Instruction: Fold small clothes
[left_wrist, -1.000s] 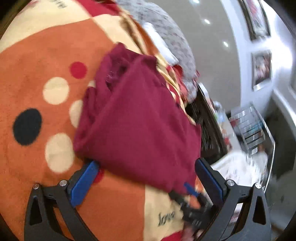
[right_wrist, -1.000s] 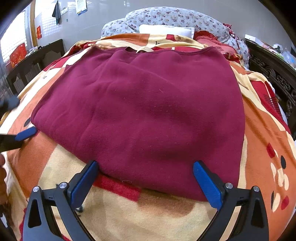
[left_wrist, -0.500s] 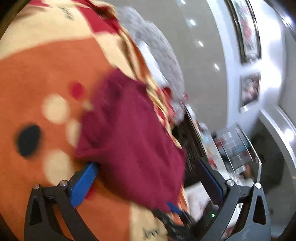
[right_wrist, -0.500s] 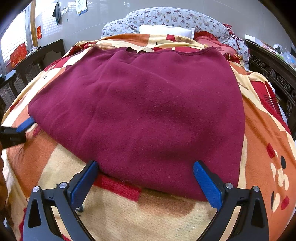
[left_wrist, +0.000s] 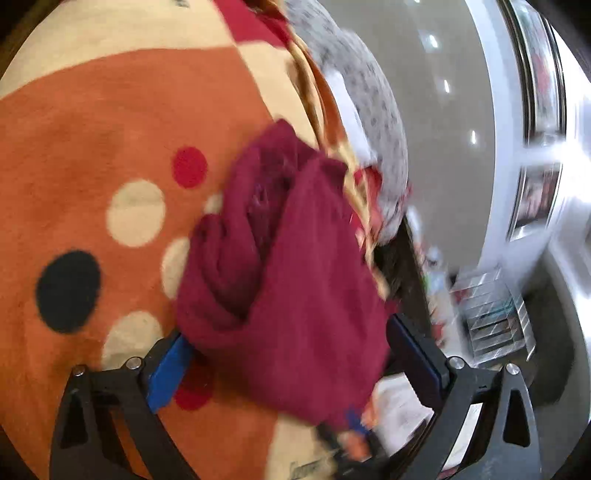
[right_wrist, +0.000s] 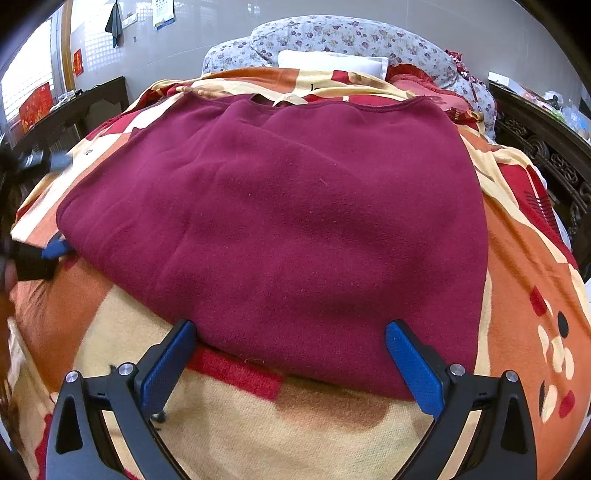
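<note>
Patterned blanket (right_wrist: 258, 435) carries a maroon garment (right_wrist: 295, 229); right gripper (right_wrist: 291, 354) at 6 o'clock and left gripper (left_wrist: 291, 354) at 9 both gape apart.

Both wrist views sit low and close over the maroon garment (right_wrist: 288, 221) they share, from adjacent edges.

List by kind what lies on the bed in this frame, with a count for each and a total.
Maroon garment: 1
Patterned blanket: 1
Floral quilt: 1
White pillow: 1
Total: 4
Both the left gripper and the right gripper are open at the garment's edges.
</note>
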